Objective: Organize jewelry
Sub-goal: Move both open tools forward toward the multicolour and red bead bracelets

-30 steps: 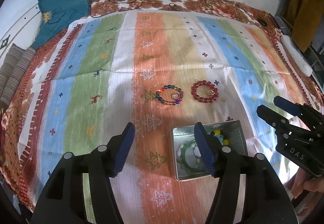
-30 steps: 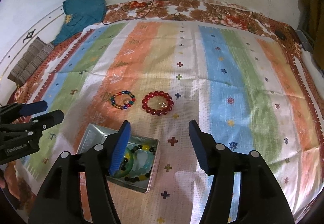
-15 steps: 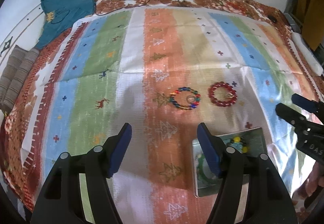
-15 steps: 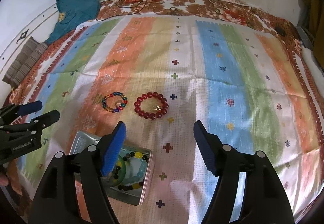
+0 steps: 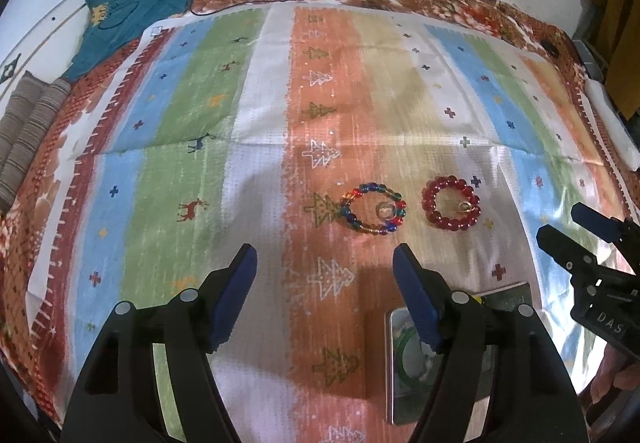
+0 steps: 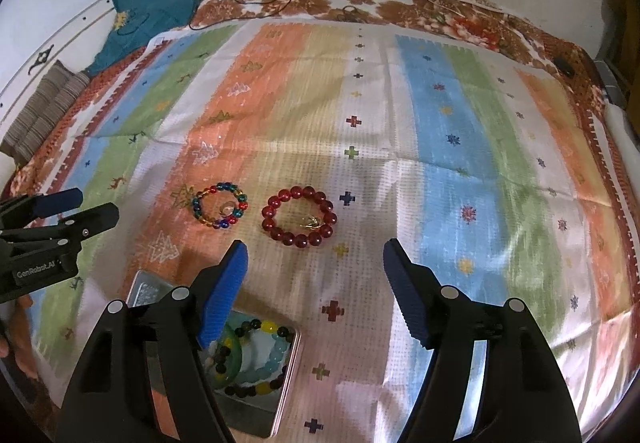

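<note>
In your left wrist view, your left gripper (image 5: 325, 273) is opening its jaws, nothing between them; the multicoloured glass-bead bracelet (image 5: 374, 208) lies just beyond the open metal tin (image 5: 391, 367). In your right wrist view, your right gripper (image 6: 314, 269) stands wide and empty, the dark red round-bead bracelet (image 6: 299, 216) likewise beyond the tin (image 6: 288, 383).

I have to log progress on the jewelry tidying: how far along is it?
Done: several bead bracelets lie in the square metal tin. In hand: nothing; left gripper opening, right gripper open. Left: multicoloured bead bracelet and dark red bead bracelet, both on the striped cloth.
</note>
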Action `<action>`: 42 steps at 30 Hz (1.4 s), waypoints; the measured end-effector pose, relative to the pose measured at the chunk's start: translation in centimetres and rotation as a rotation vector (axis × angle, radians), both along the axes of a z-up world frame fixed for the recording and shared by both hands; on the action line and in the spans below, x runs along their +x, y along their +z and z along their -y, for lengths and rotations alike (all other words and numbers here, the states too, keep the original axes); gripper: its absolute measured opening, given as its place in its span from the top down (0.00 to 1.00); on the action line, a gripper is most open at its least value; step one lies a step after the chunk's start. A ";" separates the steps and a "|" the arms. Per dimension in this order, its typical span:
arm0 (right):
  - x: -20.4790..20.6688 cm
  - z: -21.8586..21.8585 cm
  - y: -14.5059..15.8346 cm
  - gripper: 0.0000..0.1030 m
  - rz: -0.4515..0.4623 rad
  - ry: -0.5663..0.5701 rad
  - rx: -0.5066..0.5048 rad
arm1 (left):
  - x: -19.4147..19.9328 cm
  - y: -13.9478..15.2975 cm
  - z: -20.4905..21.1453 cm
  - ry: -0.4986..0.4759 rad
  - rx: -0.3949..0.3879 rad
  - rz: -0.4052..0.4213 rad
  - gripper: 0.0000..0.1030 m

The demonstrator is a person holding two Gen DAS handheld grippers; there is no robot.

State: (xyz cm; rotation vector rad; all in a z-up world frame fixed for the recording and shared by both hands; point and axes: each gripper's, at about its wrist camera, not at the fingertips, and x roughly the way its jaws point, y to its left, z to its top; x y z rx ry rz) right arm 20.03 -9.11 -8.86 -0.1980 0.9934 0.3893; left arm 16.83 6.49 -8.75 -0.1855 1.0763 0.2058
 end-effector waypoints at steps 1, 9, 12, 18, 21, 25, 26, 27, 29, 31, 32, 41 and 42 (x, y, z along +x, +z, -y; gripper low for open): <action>0.2 0.0 -0.2 0.31 -0.001 -0.001 -0.003 | 0.3 -0.2 -0.1 0.001 -0.003 -0.005 0.31; 2.1 -0.4 -1.8 0.29 -0.020 -0.009 -0.013 | 2.3 -1.9 -1.0 0.010 -0.024 -0.037 0.31; 2.8 -0.6 -2.4 0.29 -0.040 -0.015 -0.005 | 2.9 -2.4 -1.1 0.004 -0.027 -0.041 0.31; 3.9 -1.4 -3.4 0.29 -0.052 -0.011 -0.022 | 4.2 -3.7 -1.2 -0.010 -0.015 -0.066 0.31; 4.4 -1.7 -4.2 0.29 -0.070 -0.009 -0.025 | 4.7 -4.3 -1.5 -0.005 -0.007 -0.077 0.31; 4.9 -2.0 -4.9 0.29 -0.083 -0.005 -0.036 | 5.1 -5.1 -1.8 -0.008 -0.015 -0.092 0.31; 5.0 -2.0 -5.1 0.29 -0.088 -0.007 -0.031 | 5.2 -5.3 -1.9 -0.010 -0.015 -0.097 0.31; 5.2 -2.0 -5.2 0.29 -0.096 -0.011 -0.023 | 5.3 -5.5 -1.9 -0.013 -0.015 -0.101 0.31; 5.6 -1.9 -5.4 0.29 -0.105 -0.022 -0.015 | 5.5 -5.8 -1.9 -0.018 -0.012 -0.104 0.31; 6.0 -1.8 -5.7 0.29 -0.113 -0.028 -0.012 | 5.7 -6.0 -2.0 -0.018 -0.012 -0.105 0.31; 6.2 -1.9 -5.9 0.29 -0.117 -0.030 -0.012 | 5.9 -6.1 -2.0 -0.020 -0.015 -0.107 0.31; 7.5 -2.1 -7.6 0.29 -0.167 -0.042 -0.028 | 7.0 -7.4 -2.2 -0.030 -0.023 -0.128 0.31; 7.6 -2.1 -7.8 0.29 -0.172 -0.041 -0.030 | 7.1 -7.5 -2.2 -0.029 -0.022 -0.129 0.31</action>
